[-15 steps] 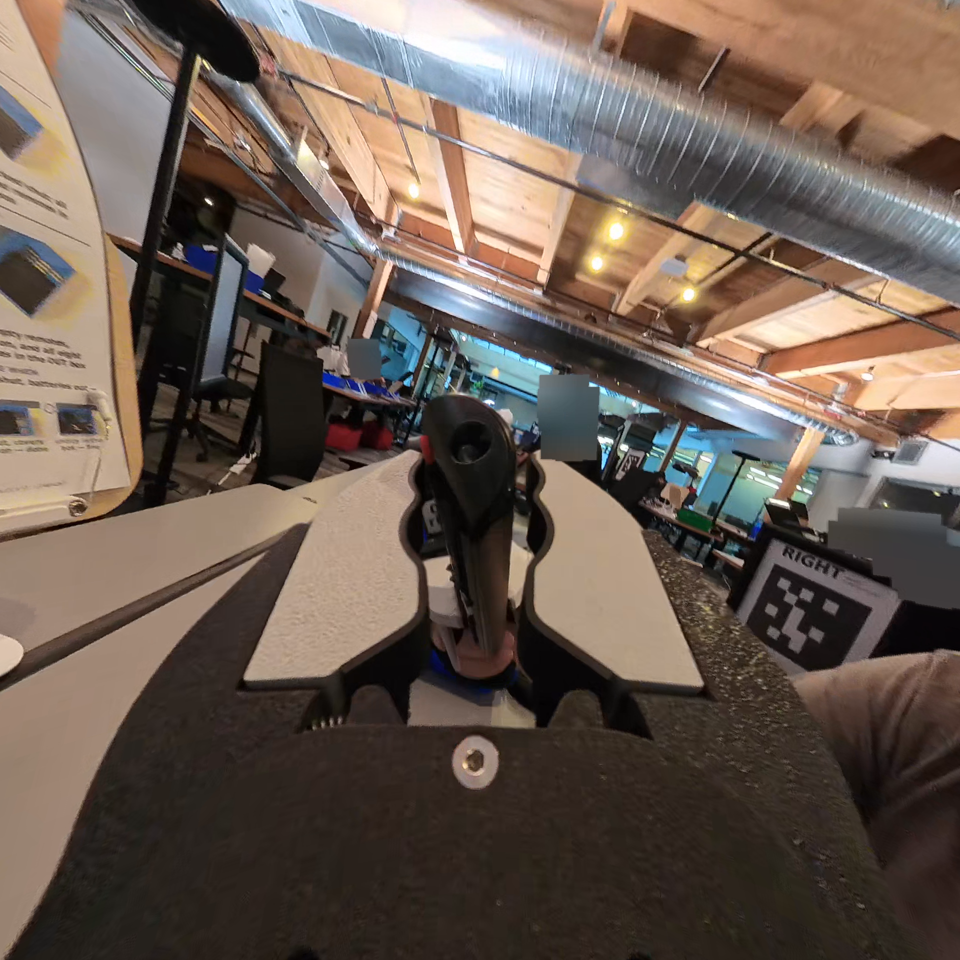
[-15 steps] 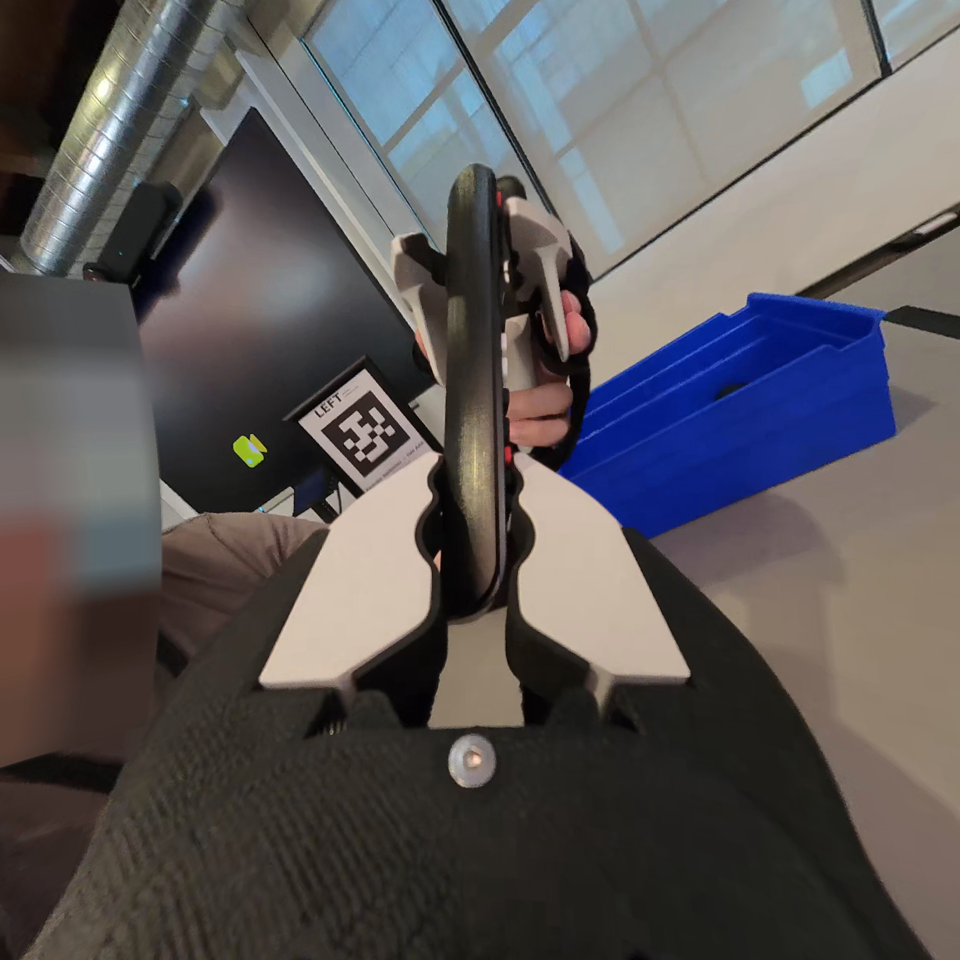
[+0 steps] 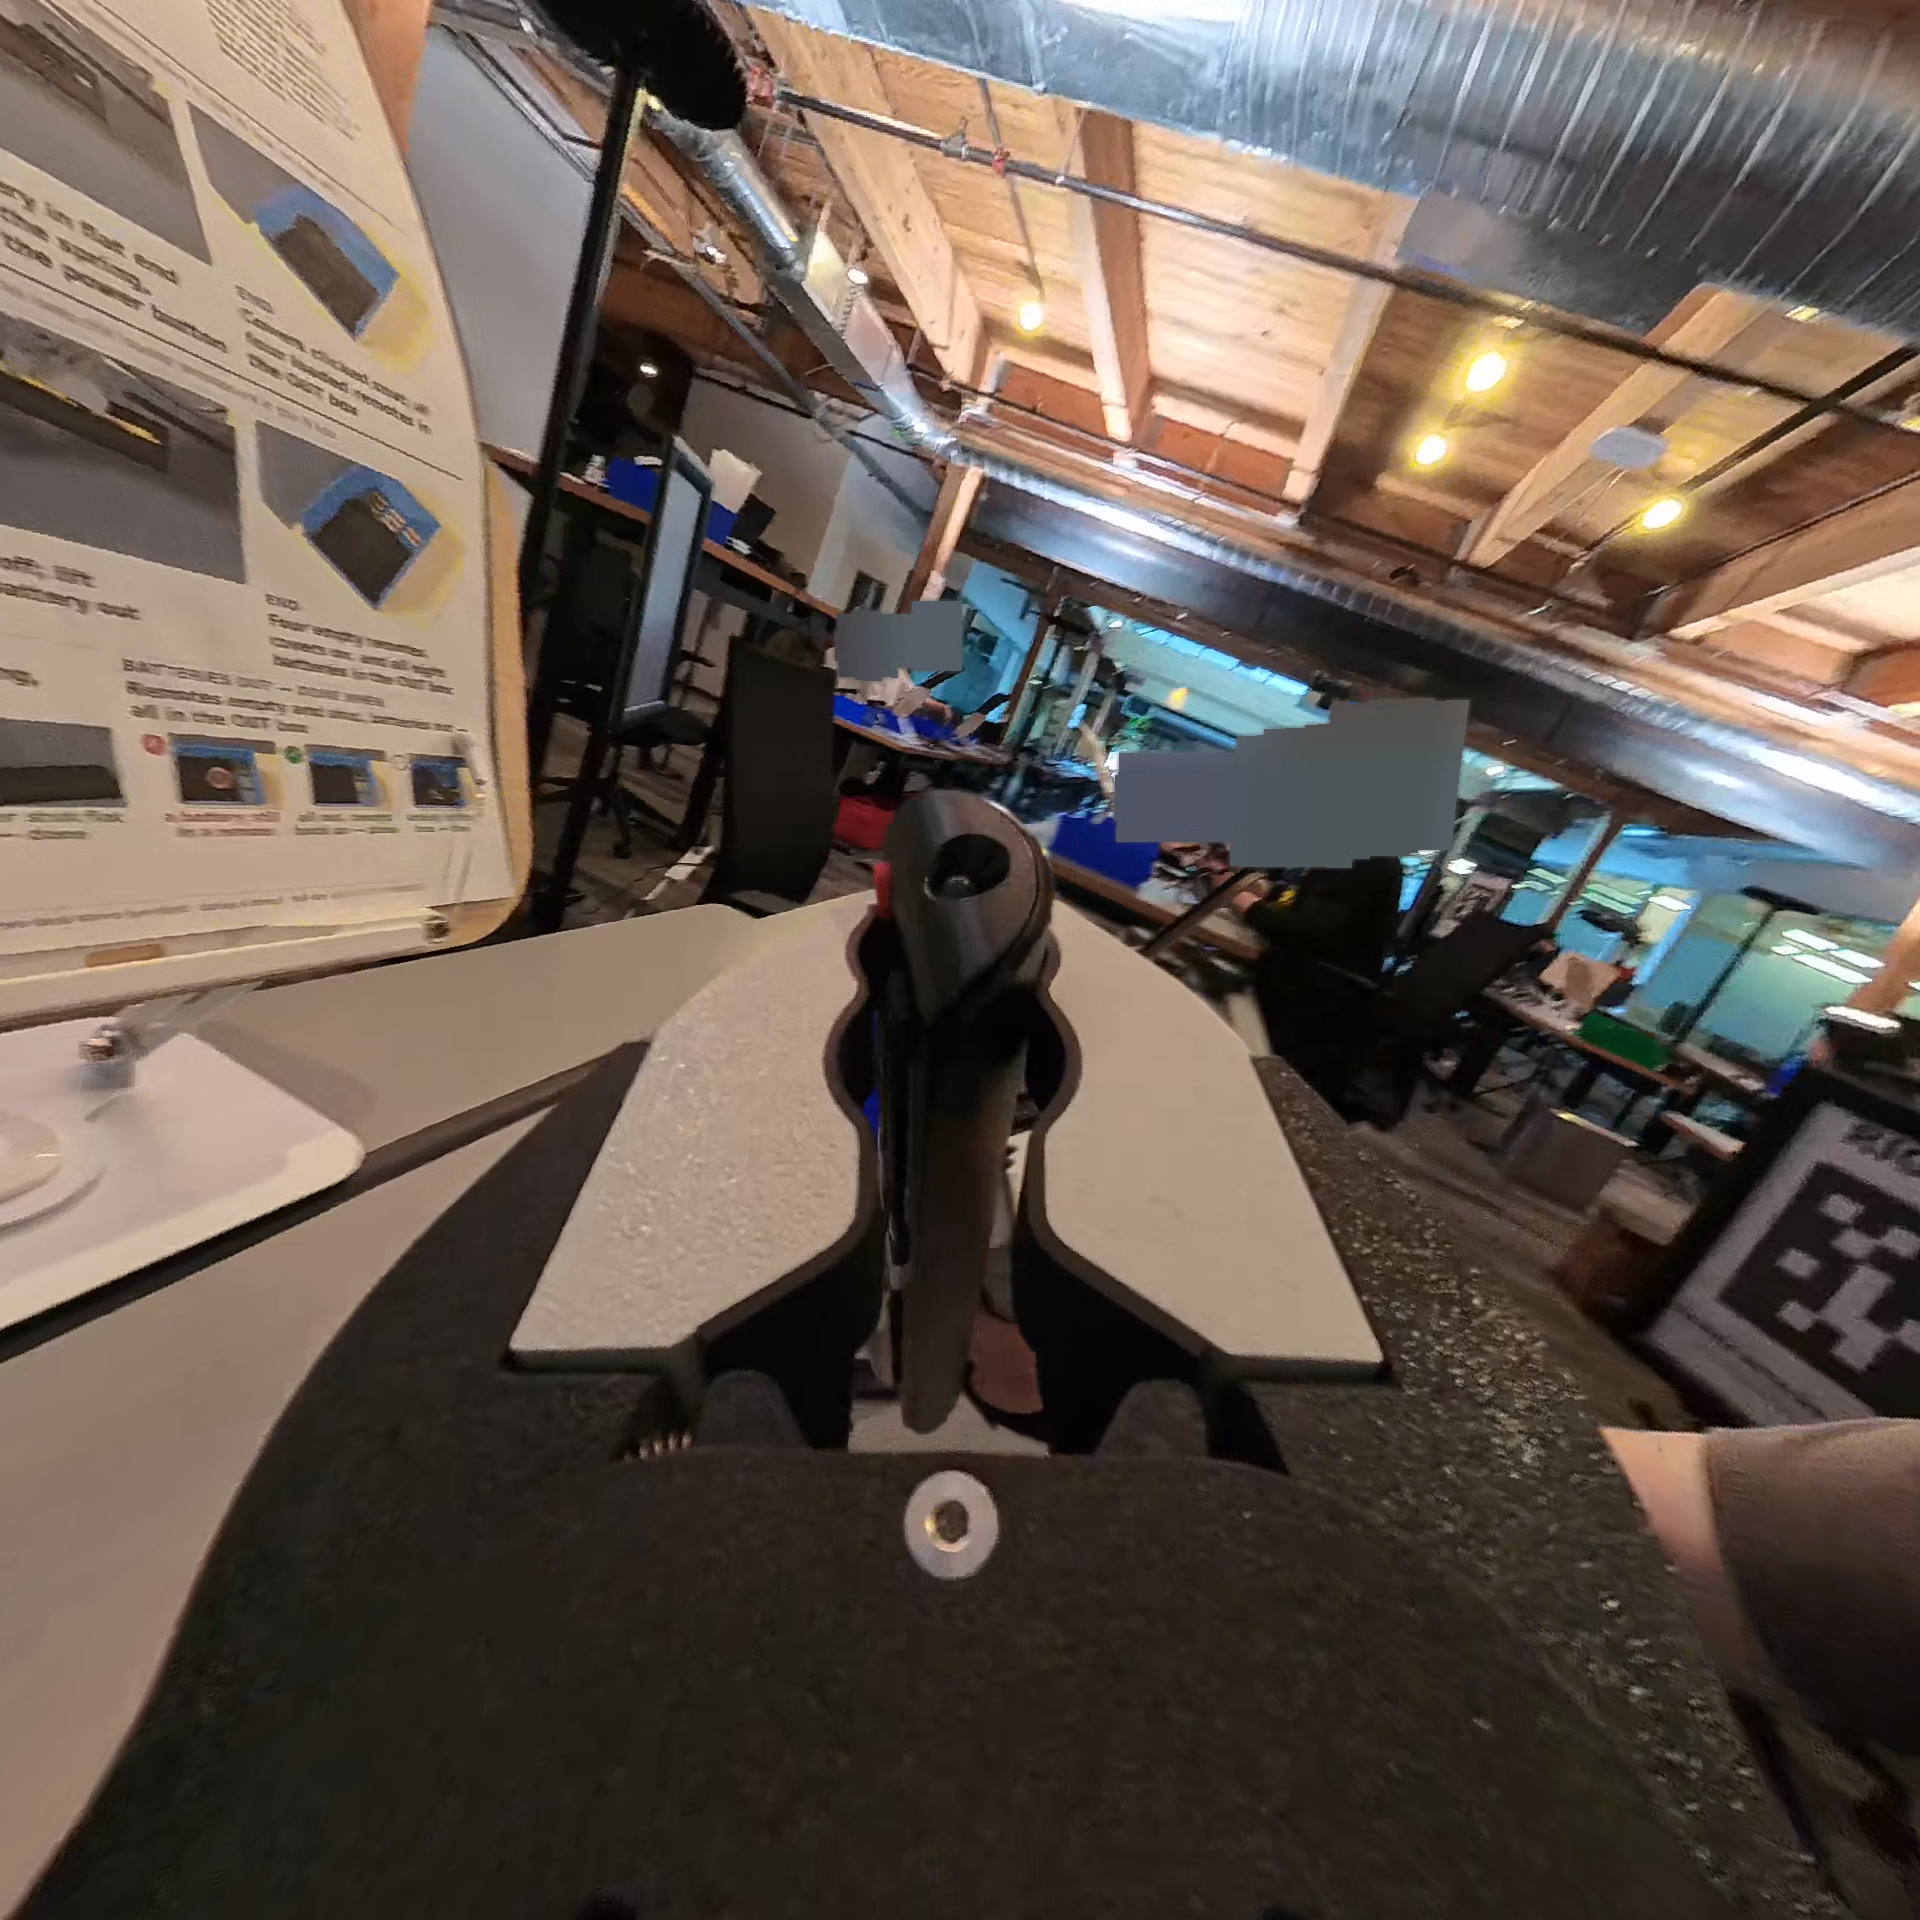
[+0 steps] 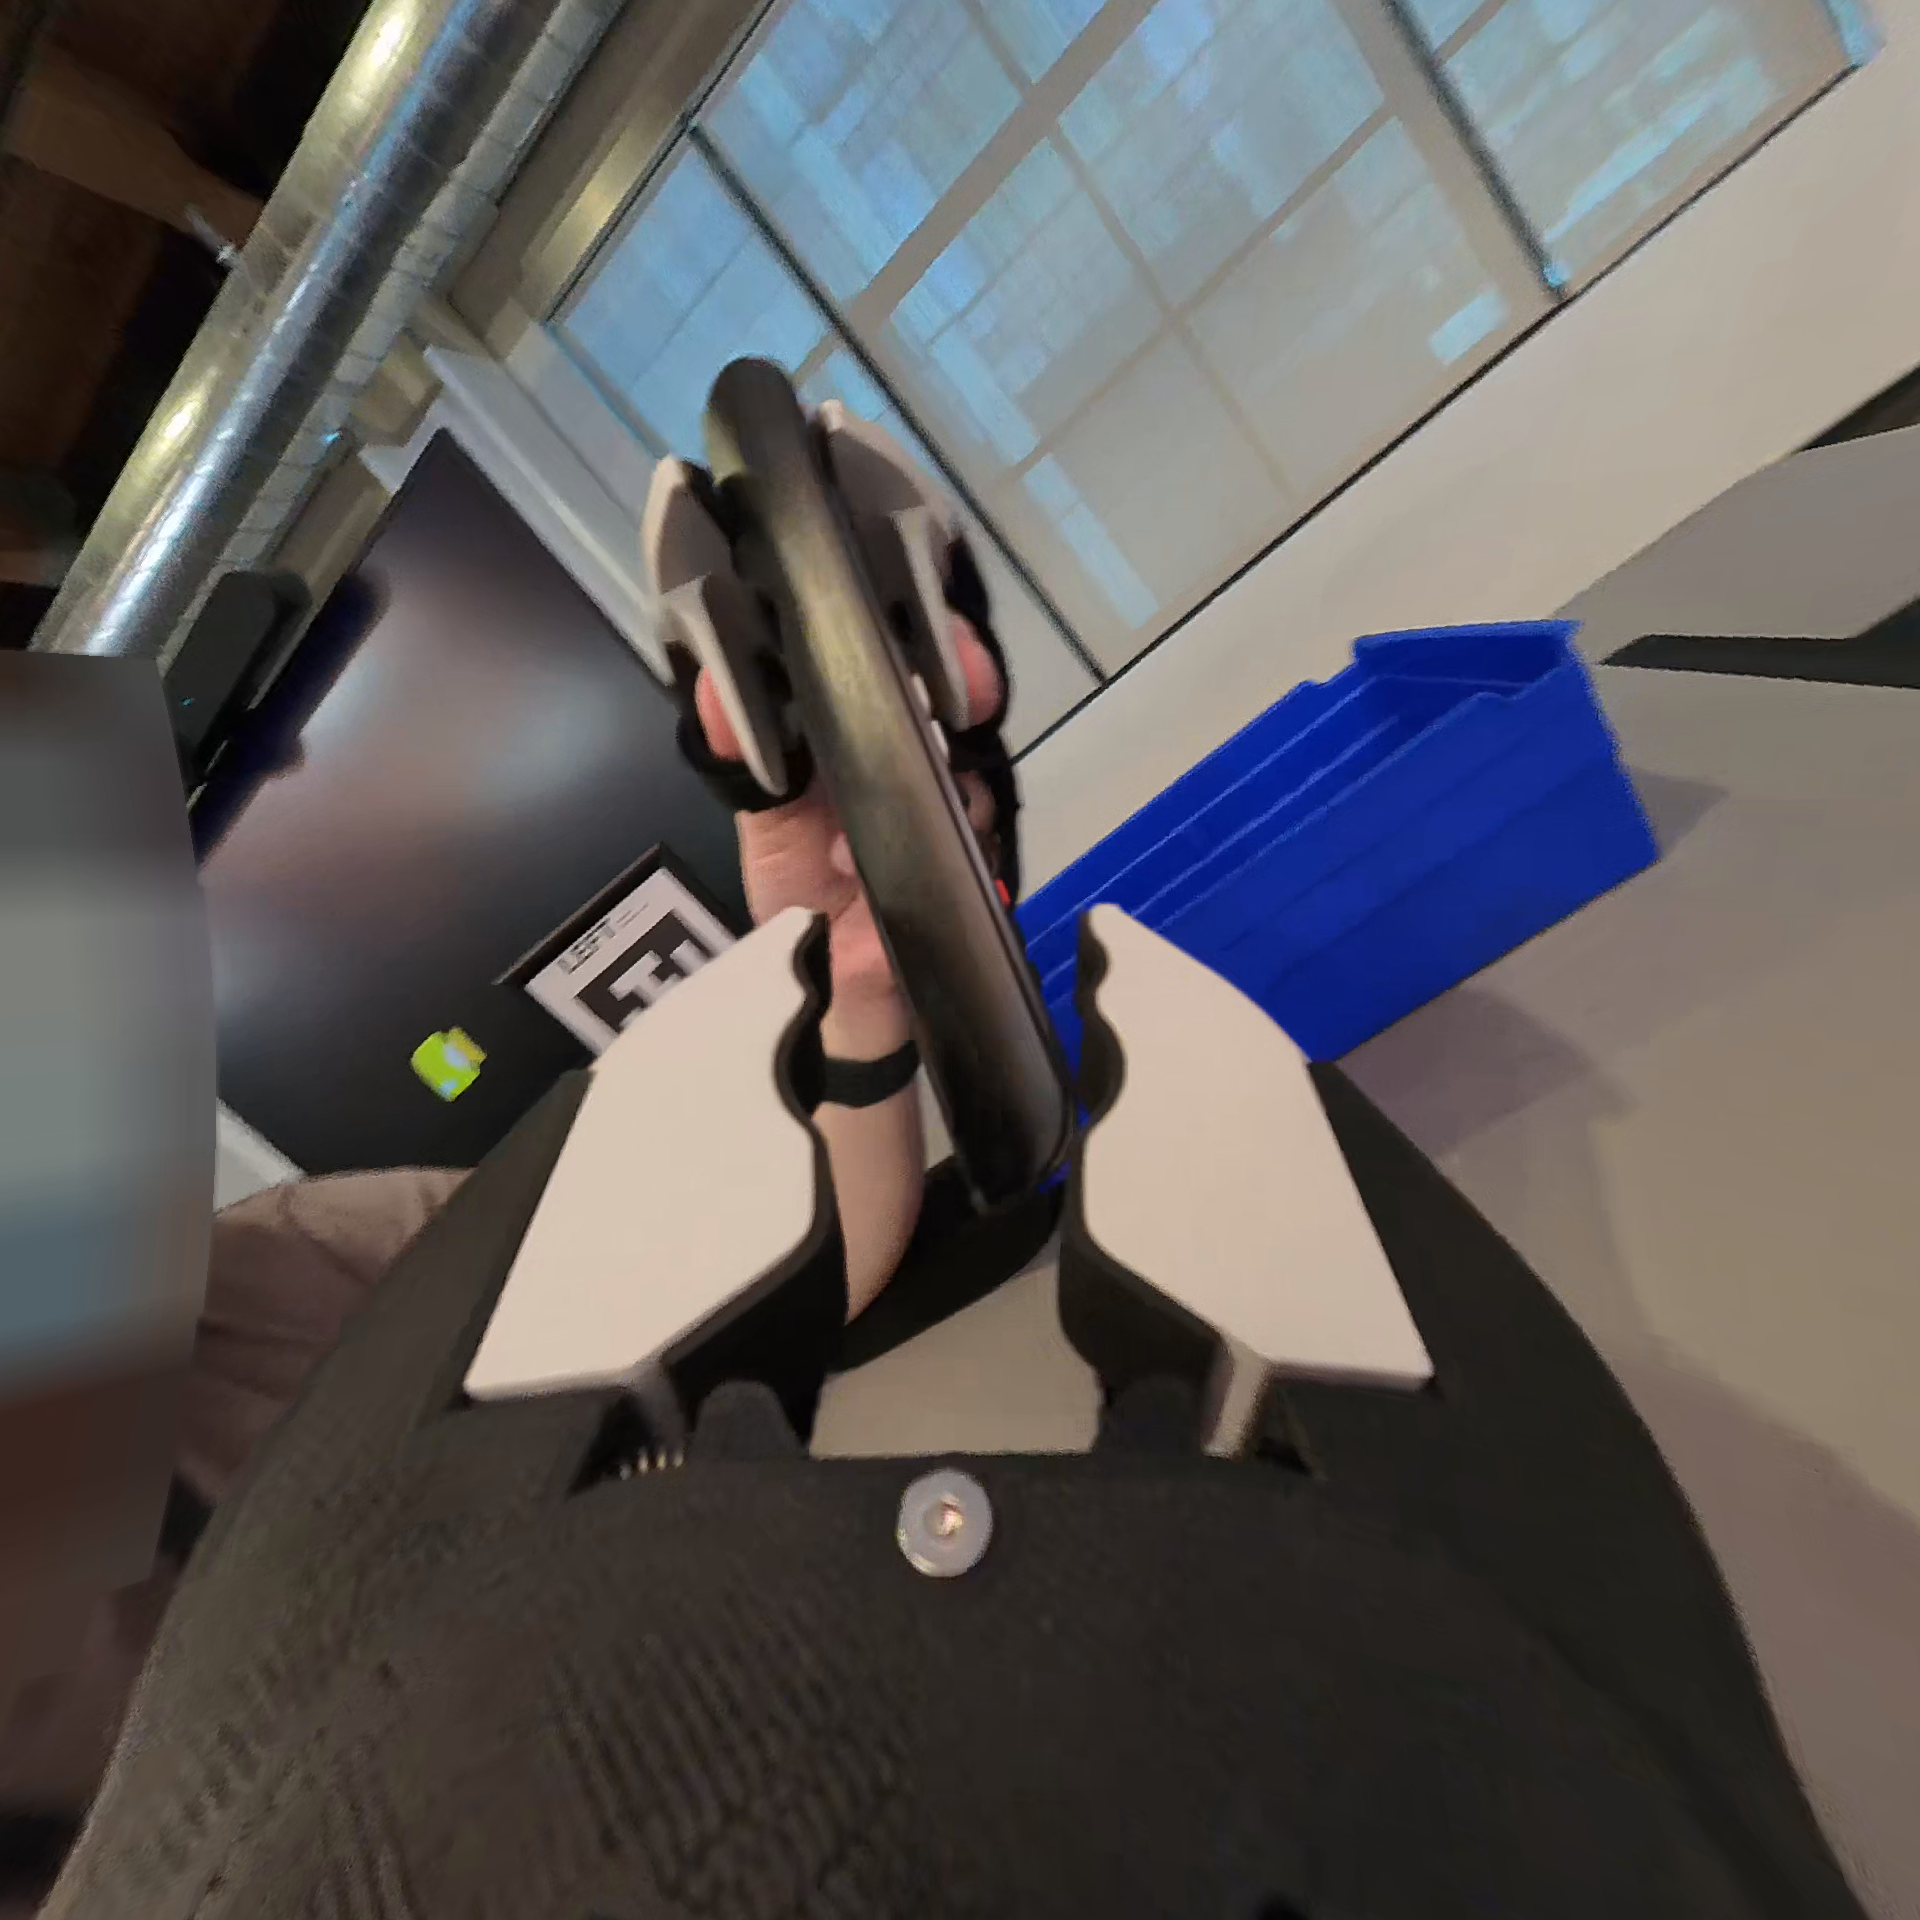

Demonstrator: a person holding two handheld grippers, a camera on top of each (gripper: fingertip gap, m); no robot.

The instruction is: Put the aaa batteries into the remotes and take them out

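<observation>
While edge-on, the remote [image 4: 914, 790] tilts upward lengthwise.

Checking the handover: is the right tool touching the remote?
Apart. In the right wrist view the right tool stands open, with gaps on both sides of the black remote, which the left tool clamps farther up.

Left tool [image 3: 951, 997] hides remote's [image 3: 940, 1143] battery compartment.

Left tongs [image 3: 951, 997]: closed on a black remote [image 3: 951, 1091] — held edge-on, its end poking past the tips.
Bench [image 3: 436, 1018]: grey, below and left.
Instruction board [image 3: 239, 468]: upright at the bench's left edge — on a white stand [image 3: 177, 1164].
</observation>
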